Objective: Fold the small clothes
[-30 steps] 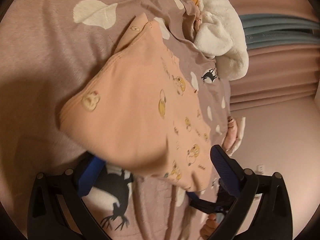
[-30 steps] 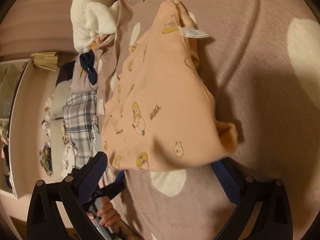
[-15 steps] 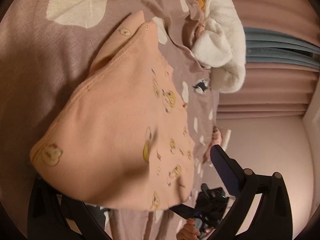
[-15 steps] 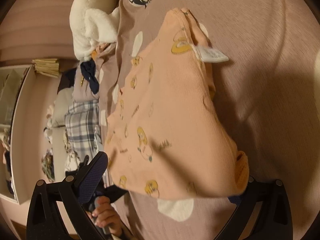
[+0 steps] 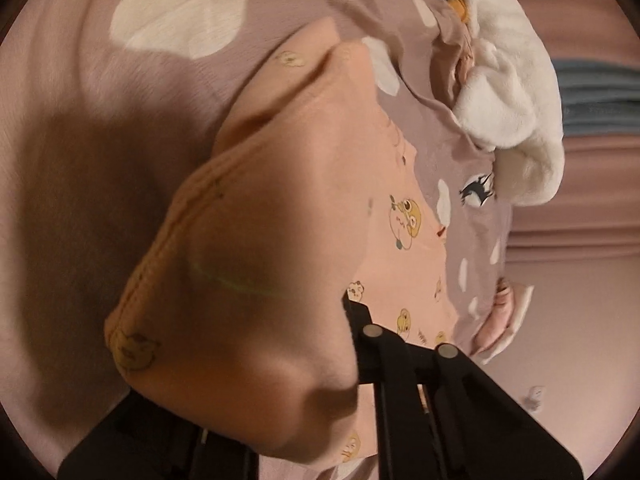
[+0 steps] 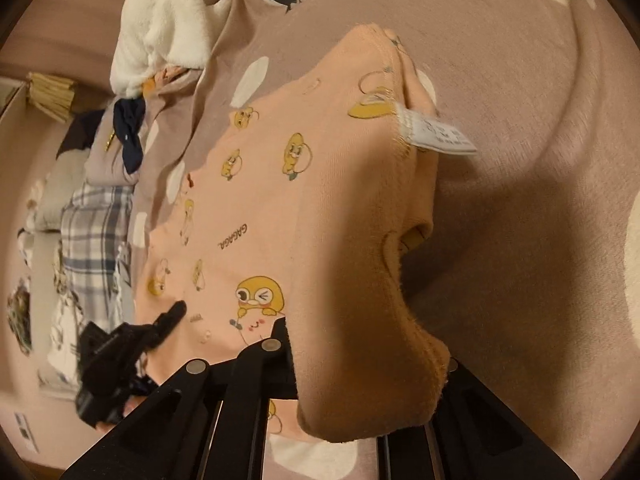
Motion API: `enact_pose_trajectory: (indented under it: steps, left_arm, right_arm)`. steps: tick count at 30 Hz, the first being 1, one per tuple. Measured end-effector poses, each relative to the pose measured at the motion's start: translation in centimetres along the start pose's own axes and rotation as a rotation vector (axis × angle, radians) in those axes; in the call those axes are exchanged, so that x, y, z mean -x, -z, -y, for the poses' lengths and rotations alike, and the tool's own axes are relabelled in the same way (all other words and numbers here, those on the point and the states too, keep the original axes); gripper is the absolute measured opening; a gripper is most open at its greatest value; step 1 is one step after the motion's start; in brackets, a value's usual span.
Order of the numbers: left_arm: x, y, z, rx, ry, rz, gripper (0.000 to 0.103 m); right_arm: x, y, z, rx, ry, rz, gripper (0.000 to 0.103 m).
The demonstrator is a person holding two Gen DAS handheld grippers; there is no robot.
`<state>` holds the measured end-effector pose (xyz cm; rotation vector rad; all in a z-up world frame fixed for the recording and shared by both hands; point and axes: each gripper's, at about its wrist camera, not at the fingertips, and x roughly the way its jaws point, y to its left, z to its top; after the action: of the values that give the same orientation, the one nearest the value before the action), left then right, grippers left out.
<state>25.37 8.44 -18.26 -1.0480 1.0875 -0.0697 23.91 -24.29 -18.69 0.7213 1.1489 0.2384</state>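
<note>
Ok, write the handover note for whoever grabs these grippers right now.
Left gripper: jaws closing on the near edge of the peach garment.
Right gripper: shut on the same garment's other near corner.
The garment lies on the mauve bedspread, its care tag sticking out; white fleece sits beyond it.
Done: both corners gripped.
Left: fold the garment over and flatten it.
</note>
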Motion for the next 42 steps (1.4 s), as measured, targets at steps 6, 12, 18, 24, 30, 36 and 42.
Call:
enact_pose_trajectory:
  steps: [6, 12, 18, 24, 30, 36, 42]
  left_arm:
    - [1.8, 0.0, 0.5, 0.003, 0.041, -0.010, 0.010]
    - [4.2, 2.3, 1.0, -0.059, 0.041, -0.011, 0.010]
    - [5.9, 5.5, 0.0, -0.105, 0.032, -0.027, 0.010]
    - [7.7, 10.1, -2.1, -0.150, 0.017, -0.025, 0.010]
    - [8.9, 12.9, -4.1, -0.155, 0.018, -0.050, 0.010]
    - [8.9, 13.6, -4.6, -0.170, -0.032, -0.032, 0.012]
    - [9.6, 13.5, -5.6, -0.149, -0.069, -0.039, 0.016]
  right_arm:
    - [2.4, -0.1, -1.5, 0.035, -0.128, 0.057, 0.010]
    - [4.4, 0.6, -1.3, 0.026, -0.179, 0.056, 0.010]
    - [6.0, 3.7, -0.3, 0.044, -0.185, 0.052, 0.010]
    - [7.3, 7.2, 0.1, 0.095, -0.146, 0.052, 0.010]
    - [8.2, 10.7, 1.7, 0.089, -0.153, 0.048, 0.010]
    - [7.6, 11.9, 2.6, 0.052, -0.141, 0.028, 0.010]
    - [7.5, 12.2, 2.2, 0.078, -0.080, 0.024, 0.010]
